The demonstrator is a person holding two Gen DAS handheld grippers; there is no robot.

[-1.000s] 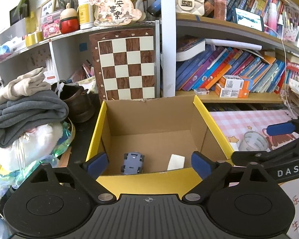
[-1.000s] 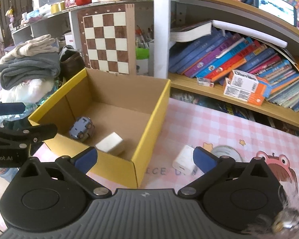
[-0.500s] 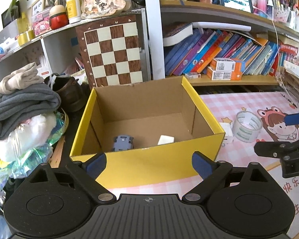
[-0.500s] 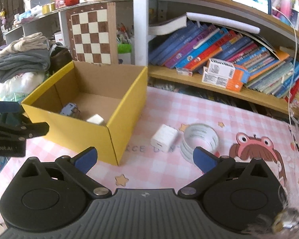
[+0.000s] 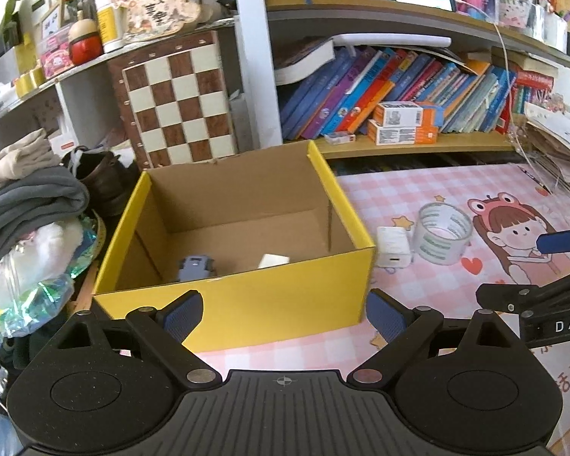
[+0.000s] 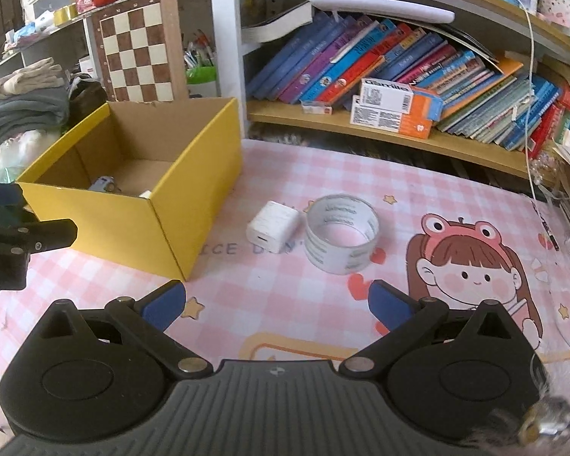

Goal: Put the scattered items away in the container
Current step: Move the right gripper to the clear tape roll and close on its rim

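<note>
A yellow cardboard box (image 5: 247,304) (image 6: 193,190) stands open on the pink checked mat. Inside it lie a grey toy car (image 5: 195,268) (image 6: 103,183) and a white block (image 5: 273,260) (image 6: 145,193). A white charger (image 5: 392,246) (image 6: 273,222) and a clear tape roll (image 5: 444,232) (image 6: 342,233) lie on the mat right of the box, side by side. My left gripper (image 5: 285,313) is open and empty, in front of the box's near wall. My right gripper (image 6: 276,304) is open and empty, above the mat, short of the charger and tape.
A bookshelf (image 6: 380,121) with leaning books and orange cartons runs behind the mat. A chessboard (image 5: 178,106) leans behind the box. Folded clothes (image 5: 26,193) and bags pile up left of the box. Papers (image 5: 558,152) are stacked at the right edge.
Both grippers have pulled back from the box and stayed open. The box, charger and tape now sit farther away in both views.
</note>
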